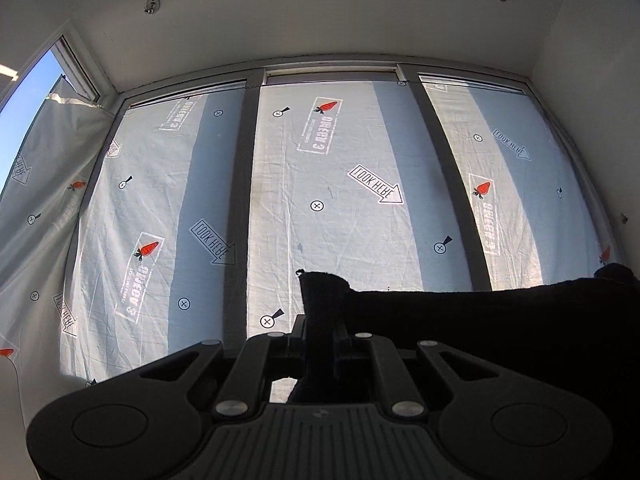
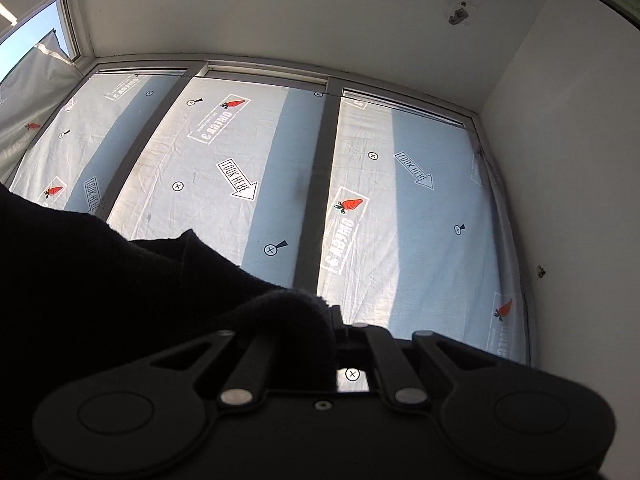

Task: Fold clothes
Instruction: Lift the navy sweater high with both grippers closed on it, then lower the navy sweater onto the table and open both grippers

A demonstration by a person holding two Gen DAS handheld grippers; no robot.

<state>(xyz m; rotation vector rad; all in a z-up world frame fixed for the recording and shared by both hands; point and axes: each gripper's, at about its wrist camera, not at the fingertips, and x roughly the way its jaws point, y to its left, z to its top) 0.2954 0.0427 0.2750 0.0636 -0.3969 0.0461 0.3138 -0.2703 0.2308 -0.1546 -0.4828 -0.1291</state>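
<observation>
A black garment hangs stretched between my two grippers, both raised and tilted up toward the windows. My left gripper is shut on one corner of the cloth, which sticks up between the jaws and runs off to the right. In the right wrist view the same black garment fills the left side and bunches over my right gripper, which is shut on its edge. The fingertips of both grippers are mostly hidden by the dark cloth.
Ahead is a wall of windows covered by white printed sheeting with carrot logos and arrows, split by grey window posts. A white ceiling is above and a white side wall stands on the right.
</observation>
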